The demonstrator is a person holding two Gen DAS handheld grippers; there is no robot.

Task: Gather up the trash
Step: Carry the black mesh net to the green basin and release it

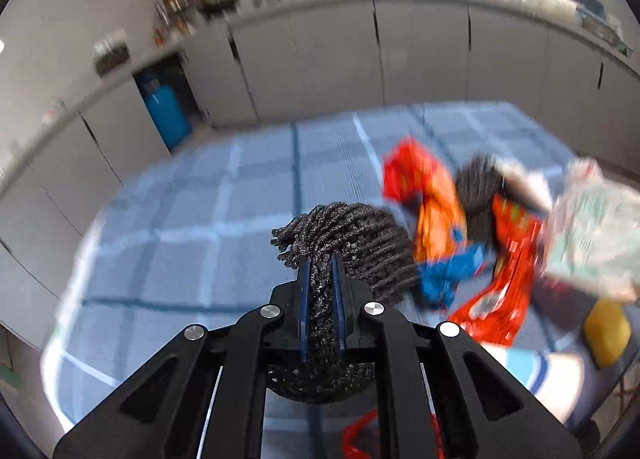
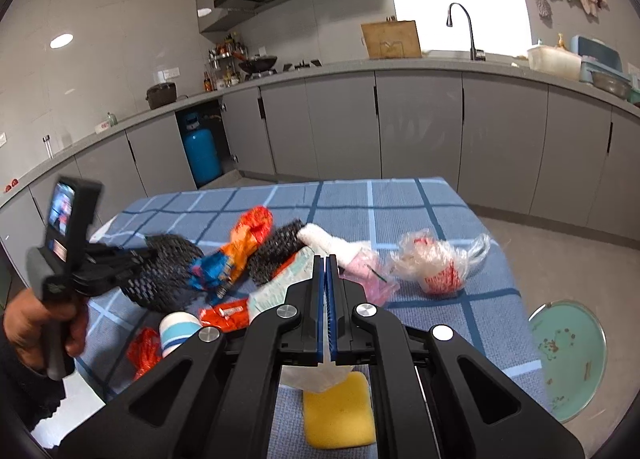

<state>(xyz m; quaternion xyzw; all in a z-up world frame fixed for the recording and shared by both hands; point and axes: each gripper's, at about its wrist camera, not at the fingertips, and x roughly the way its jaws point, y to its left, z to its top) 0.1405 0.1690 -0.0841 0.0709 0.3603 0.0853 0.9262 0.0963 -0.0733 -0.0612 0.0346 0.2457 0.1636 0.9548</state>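
My left gripper (image 1: 322,259) is shut on a black foam net sleeve (image 1: 352,235), held above the blue checked tablecloth (image 1: 192,219). The right wrist view shows that gripper (image 2: 150,255) with the sleeve (image 2: 168,275) at the left. My right gripper (image 2: 325,259) is shut on a pale printed wrapper (image 2: 276,287) whose end hangs below the fingers. Trash lies between them: an orange and blue snack bag (image 2: 240,243), a second black net sleeve (image 2: 276,247), a red wrapper (image 2: 224,315), a paper cup (image 2: 178,331), a pink bag (image 2: 368,267), and a crumpled clear plastic bag (image 2: 436,263).
A yellow sponge (image 2: 338,415) lies on the cloth below my right gripper. A teal stool seat (image 2: 568,355) stands off the table's right side. Grey kitchen cabinets (image 2: 420,127) and a blue gas cylinder (image 2: 202,155) are behind the table.
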